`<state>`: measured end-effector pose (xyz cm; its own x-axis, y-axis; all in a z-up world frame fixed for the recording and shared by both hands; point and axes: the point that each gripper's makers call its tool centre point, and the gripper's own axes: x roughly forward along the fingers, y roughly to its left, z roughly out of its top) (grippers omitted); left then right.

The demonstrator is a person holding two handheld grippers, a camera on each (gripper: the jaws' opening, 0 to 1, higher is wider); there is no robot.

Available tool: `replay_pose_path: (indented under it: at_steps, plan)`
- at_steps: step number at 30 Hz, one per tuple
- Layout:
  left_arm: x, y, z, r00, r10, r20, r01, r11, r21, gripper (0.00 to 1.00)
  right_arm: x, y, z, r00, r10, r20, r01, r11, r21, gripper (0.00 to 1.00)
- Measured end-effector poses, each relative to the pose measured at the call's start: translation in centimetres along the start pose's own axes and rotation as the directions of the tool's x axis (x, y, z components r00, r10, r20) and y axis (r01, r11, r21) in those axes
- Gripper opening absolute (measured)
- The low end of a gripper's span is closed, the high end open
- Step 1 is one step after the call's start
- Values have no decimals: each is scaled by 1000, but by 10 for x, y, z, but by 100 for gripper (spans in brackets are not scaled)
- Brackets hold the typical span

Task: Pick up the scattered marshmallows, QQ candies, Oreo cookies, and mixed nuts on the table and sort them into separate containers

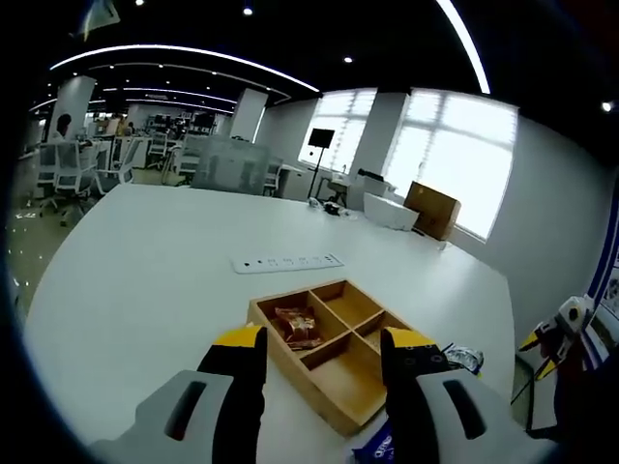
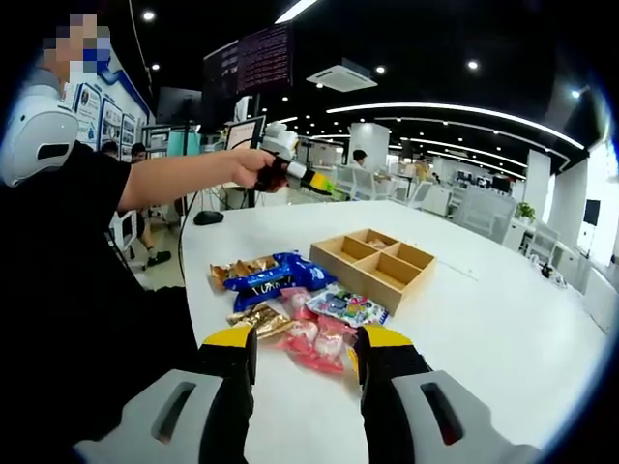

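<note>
While both tools gape empty, snack packets (image 2: 300,314) lie beyond the right tool (image 2: 302,353).

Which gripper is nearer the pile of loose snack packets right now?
Right. The right gripper is open just short of the snack packets. The left gripper is held over the wooden tray, with the pile off beyond it.

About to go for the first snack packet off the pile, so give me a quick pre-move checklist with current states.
1. Right gripper open, nothing between its jaws: ok.
2. Left gripper open, nothing held: ok.
3. Snack packets lying just ahead of the right gripper: ok.
4. Wooden divided tray upright on the white table, beside the pile: ok.
5. Tray compartments free: not ok, one already holds a reddish-brown packet.
6. Which packet is which snack: cannot tell.
</note>
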<state>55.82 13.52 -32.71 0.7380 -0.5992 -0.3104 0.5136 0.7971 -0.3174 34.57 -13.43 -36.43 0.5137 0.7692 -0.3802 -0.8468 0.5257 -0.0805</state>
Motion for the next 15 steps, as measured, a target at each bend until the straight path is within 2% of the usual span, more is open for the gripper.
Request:
replay_pose_path:
  at_steps: [15]
  plan:
    - [-27, -9, -15, 1000, -11, -15, 11, 1000, 17, 57, 0, -7, 2, 1000, -12, 5, 12, 1000, 5, 43]
